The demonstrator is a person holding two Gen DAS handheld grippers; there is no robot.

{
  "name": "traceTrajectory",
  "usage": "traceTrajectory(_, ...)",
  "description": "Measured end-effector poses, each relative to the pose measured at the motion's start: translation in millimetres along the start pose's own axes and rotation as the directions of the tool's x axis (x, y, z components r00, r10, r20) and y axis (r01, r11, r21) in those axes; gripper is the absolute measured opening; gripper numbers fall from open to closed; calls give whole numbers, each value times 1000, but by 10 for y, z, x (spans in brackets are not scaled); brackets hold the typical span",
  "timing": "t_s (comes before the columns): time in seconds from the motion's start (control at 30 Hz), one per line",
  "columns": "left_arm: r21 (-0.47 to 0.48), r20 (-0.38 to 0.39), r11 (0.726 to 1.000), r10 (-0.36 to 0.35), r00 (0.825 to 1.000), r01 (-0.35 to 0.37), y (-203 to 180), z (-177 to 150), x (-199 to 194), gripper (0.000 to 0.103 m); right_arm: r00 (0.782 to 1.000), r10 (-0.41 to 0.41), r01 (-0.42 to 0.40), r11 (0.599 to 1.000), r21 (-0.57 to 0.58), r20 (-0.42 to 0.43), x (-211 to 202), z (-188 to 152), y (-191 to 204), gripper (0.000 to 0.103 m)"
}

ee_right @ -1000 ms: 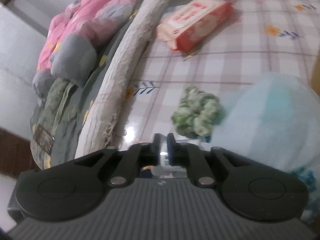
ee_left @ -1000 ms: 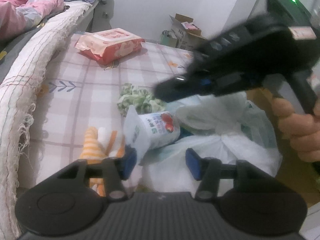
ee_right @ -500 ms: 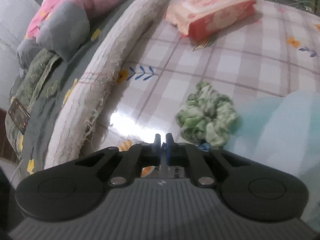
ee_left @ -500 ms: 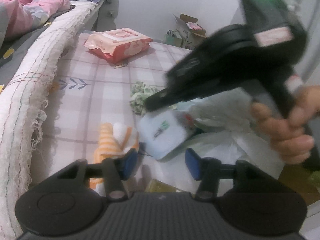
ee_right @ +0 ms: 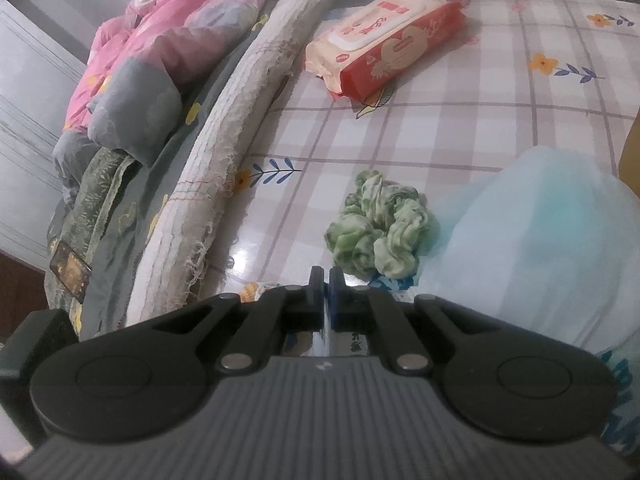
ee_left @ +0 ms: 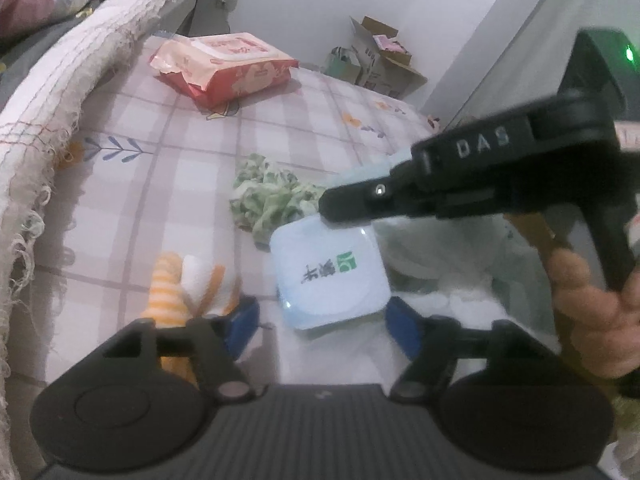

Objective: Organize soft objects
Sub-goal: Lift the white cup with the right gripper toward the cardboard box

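A pale blue tissue pack (ee_left: 332, 276) with a green logo hangs facing the left wrist camera. My right gripper (ee_left: 340, 206) is shut on its top edge. In the right wrist view the right gripper (ee_right: 325, 280) has its pads together, with the tissue pack (ee_right: 356, 344) showing just beneath. My left gripper (ee_left: 324, 328) is opening, its blue pads on either side of the pack and apart from it. A green crumpled cloth (ee_left: 272, 196) (ee_right: 380, 240) lies behind on the checked sheet. An orange-striped plush toy (ee_left: 176, 292) lies by the left pad.
A red wet-wipes pack (ee_left: 224, 66) (ee_right: 384, 48) lies farther back. A pale plastic bag (ee_left: 460, 280) (ee_right: 540, 248) bulges at the right. A frayed white mat edge (ee_right: 240, 120) and a pink quilt (ee_right: 168, 32) run along the left. Cardboard boxes (ee_left: 376, 56) stand by the wall.
My left jaws have spread wider and no longer touch the tissue pack. The right jaws closed fully, and the pack turned flat toward the left camera under the right gripper's tip.
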State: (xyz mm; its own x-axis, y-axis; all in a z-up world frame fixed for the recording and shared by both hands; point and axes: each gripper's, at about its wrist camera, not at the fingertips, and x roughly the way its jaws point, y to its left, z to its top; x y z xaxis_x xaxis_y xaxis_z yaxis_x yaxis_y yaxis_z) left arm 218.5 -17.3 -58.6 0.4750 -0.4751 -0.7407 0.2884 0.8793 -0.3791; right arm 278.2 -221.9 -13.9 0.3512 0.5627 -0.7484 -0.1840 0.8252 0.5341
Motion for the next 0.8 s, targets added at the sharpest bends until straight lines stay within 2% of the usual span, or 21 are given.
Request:
traceTrajectory(0.17,-39,-11,999,-34,999,34,28,68,34,78,1000,21,-21,1000,17,-2,0,11,-44,1)
traceTrajectory(0.33,-43,-33,999,-12,999,10,14,124,142,78,999,37,-37,999,27,-5,1,7,-64,1)
traceTrajectory(0.43,-68,-41,998,-8,999,5,44,152,197,74,999,44,-44,998,35,-6,-3,7,-81,1)
traceTrajectory(0.53,-74,-35,997,-24,999,21,57,177,206,62,999,53,-53,998,45,-7,0,3,-94,1)
traceTrajectory(0.8,-105,-7,994,-7,1000,6,72,193,77,60,997,78,-78,993,87,4,-34,-5,-82,1)
